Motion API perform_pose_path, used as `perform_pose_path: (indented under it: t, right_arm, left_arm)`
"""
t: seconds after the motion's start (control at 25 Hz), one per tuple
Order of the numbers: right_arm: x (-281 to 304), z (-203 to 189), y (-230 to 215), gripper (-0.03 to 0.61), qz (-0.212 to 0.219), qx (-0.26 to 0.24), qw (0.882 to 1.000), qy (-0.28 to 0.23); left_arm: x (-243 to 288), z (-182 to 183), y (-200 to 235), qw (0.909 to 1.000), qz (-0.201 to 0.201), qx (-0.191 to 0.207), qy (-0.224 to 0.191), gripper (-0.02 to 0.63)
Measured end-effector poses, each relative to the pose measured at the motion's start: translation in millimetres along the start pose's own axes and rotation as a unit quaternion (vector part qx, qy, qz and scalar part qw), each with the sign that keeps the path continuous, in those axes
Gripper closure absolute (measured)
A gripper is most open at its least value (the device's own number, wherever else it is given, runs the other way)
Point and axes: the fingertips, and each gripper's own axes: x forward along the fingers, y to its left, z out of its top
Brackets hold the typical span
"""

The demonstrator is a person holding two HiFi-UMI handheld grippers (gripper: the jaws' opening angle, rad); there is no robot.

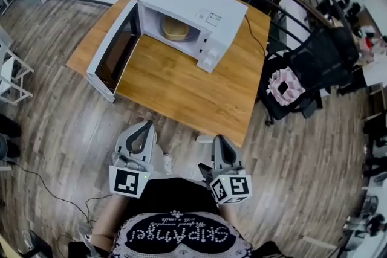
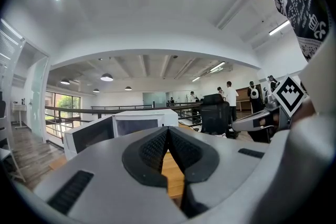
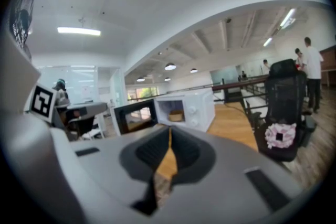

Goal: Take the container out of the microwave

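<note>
Wood floor, short of the table [image 1: 181,90]: you are carrying the left gripper [image 1: 144,130] and right gripper [image 1: 221,143] side by side, both pairs of jaws pressed together on nothing. Straight ahead and well apart, the container [image 1: 175,28] is sitting inside the microwave [image 1: 199,6], door [image 1: 113,51] swung open leftward, with the left gripper looking slightly nearer the opening. Cavity walls are hiding the container's base.

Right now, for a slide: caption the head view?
Left gripper and right gripper, both shut, hang short of the table; container sits in the open microwave.
</note>
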Motion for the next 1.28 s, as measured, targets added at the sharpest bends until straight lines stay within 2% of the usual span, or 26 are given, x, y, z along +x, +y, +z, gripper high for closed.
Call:
perform_pose_path:
  t: [0.44,0.84,1.28]
  right_arm:
    - [17.7,6.9,-5.8,0.543,-0.01,0.006,1.0,-0.006]
    - [75.4,21.3,-2.4,0.543,-0.018,0.008,1.0,-0.004]
    - [140.7,50.4,-0.3,0.543,-0.043,0.021,0.999,-0.013]
  left_arm:
    - [23.4,4.3,8.6,0.9999,-0.011,0.0,-0.008,0.59]
    - [70.5,8.5,56.6,0.9997,-0.018,-0.006,-0.018,0.59]
    - [139.2,34.6,100.1,0.9981,-0.054,0.004,-0.029,0.591]
